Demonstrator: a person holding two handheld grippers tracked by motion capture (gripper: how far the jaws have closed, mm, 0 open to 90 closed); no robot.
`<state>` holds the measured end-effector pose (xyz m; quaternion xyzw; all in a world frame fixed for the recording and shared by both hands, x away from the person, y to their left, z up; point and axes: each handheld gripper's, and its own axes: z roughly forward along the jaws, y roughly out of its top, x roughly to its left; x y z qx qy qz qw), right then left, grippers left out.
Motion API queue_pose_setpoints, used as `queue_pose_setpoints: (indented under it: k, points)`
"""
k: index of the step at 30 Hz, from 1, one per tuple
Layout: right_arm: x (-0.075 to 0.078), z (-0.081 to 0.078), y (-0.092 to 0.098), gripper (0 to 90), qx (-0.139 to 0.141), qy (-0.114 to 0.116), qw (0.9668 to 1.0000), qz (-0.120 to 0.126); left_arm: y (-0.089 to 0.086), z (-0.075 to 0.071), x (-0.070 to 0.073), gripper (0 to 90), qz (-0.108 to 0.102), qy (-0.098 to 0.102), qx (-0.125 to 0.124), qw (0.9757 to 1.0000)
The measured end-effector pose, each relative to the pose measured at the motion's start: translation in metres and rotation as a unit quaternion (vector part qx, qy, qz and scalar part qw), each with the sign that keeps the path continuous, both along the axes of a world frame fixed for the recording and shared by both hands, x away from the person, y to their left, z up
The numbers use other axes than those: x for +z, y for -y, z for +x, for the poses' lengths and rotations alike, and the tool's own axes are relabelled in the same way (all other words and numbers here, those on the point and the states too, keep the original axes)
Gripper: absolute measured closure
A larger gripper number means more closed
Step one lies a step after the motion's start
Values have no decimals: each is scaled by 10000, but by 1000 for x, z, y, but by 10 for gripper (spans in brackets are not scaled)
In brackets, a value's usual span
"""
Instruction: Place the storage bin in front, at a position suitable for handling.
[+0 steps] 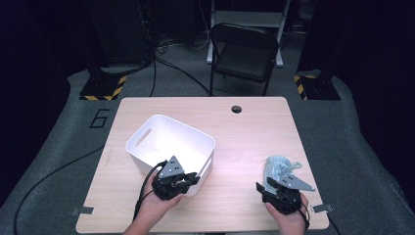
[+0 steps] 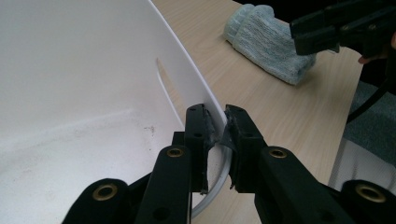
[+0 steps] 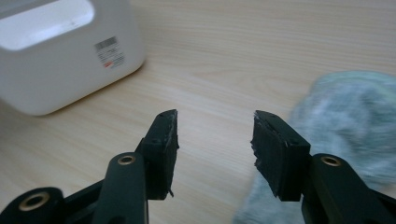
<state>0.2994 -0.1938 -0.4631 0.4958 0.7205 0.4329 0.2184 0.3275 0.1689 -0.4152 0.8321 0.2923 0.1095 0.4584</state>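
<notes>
Black jaws of the left gripper (image 2: 217, 128) pinch the smooth white bin's (image 2: 187, 79) thin rim.
Right gripper (image 3: 215, 135) gapes empty beside a fuzzy blue-grey sock (image 3: 345, 121); its view shows the bin's barcode label (image 3: 110, 51).

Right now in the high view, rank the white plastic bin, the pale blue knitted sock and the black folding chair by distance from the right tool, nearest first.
1. Pale blue knitted sock: lying just ahead of the right tool.
2. White plastic bin: across the table to its left, its rim clamped by the left tool.
3. Black folding chair: on the floor beyond the table's far edge.
</notes>
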Motion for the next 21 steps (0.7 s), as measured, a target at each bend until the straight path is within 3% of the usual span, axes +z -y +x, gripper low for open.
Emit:
queue_pose_setpoints:
  k: [1,2,6,8,13,21]
  points:
    - [0,0,0,498,0,0,10000,0,0,0,0,798,0,0,0,10000]
    - [3,-1,12,490,-196,38,9998,20,0,0,0,798,0,-11,-2,10000]
    - [3,-1,31,450,-602,51,9982,51,1,1,0,797,0,-5,3,10000]
    - [1,0,35,426,-687,-15,9976,59,1,1,0,797,-7,-12,-6,10000]
    - [-9,5,38,402,-827,-121,9965,-30,1,2,0,795,-6,-11,-19,10000]
    - [-28,15,37,395,-749,-471,9960,-136,1,2,0,795,-16,-7,-15,10000]
